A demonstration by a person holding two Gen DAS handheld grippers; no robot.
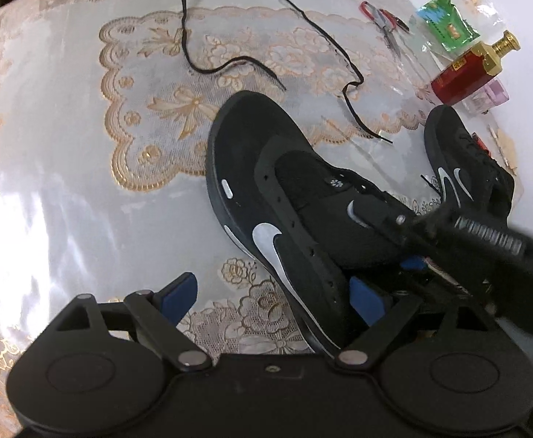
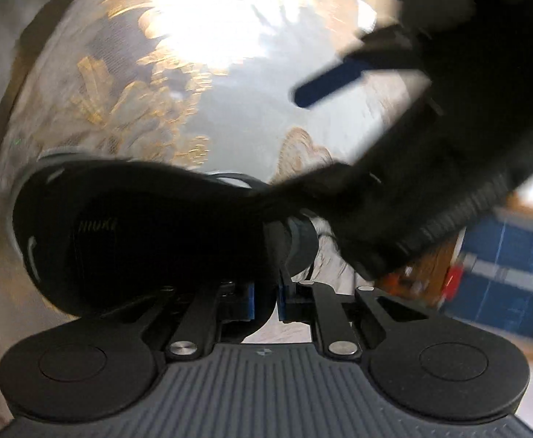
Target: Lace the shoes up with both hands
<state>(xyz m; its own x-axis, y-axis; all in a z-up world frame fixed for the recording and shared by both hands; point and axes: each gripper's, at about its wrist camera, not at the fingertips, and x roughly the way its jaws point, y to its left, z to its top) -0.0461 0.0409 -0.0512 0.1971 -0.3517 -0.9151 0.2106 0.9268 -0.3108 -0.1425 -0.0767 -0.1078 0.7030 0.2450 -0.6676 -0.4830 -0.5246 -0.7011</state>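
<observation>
Left wrist view shows a black sneaker point(image 1: 266, 197) with white swooshes lying on a lace-patterned tablecloth point(image 1: 83, 146), its eyelets empty. The left gripper point(image 1: 273, 292) stands wide open, one blue pad on bare cloth and the other tucked against the shoe's collar, gripping nothing. A loose black shoelace point(image 1: 266, 29) snakes across the cloth beyond the toe, apart from the shoe. A second black sneaker point(image 1: 463, 168) sits to the right, already laced. Near the far edge lie red-handled scissors point(image 1: 387, 25), a clear plastic bag point(image 1: 445, 22) holding a green packet, and a red box-shaped bottle point(image 1: 467, 73) with a gold cap. From the right wrist view, blurred by motion, the right gripper point(image 2: 266, 299) is nearly closed, pinching the black edge of the shoe opening between its blue pads.
</observation>
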